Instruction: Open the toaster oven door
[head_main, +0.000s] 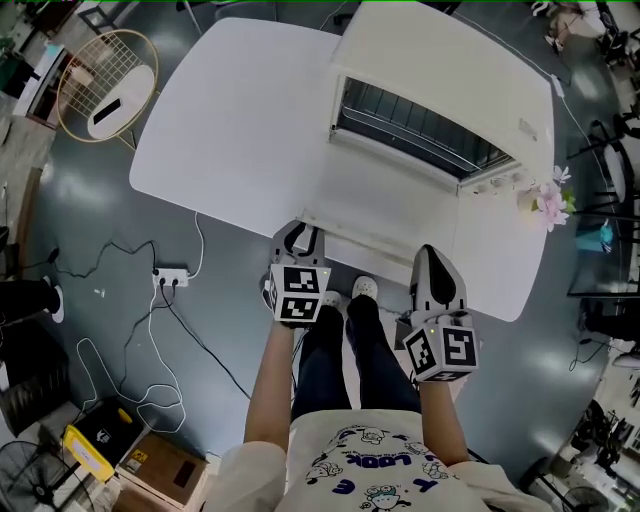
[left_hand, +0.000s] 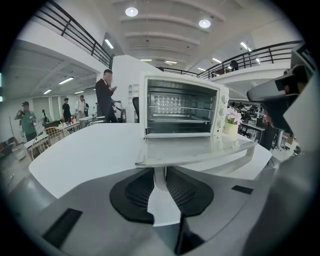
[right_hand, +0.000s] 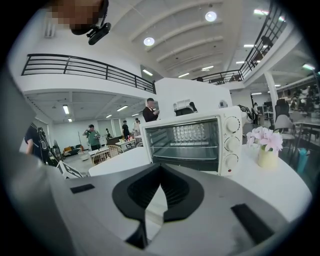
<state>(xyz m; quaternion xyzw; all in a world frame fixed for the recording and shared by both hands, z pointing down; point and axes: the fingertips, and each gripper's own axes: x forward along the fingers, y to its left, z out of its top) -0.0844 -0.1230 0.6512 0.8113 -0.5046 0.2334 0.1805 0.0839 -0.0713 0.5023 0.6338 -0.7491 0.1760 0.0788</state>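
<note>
From above, the toaster oven (head_main: 440, 90) sits on the white bench (head_main: 230, 120) with its door (head_main: 385, 205) lying flat toward the person. The left gripper (head_main: 299, 238) is at the door's front left corner, and the right gripper (head_main: 437, 265) is near its right end. In the left gripper view the jaws stand slightly apart, pinching the white handle (left_hand: 156, 179) (its left end) below the door's edge. In the right gripper view the jaws meet at the tips and hold nothing.
</note>
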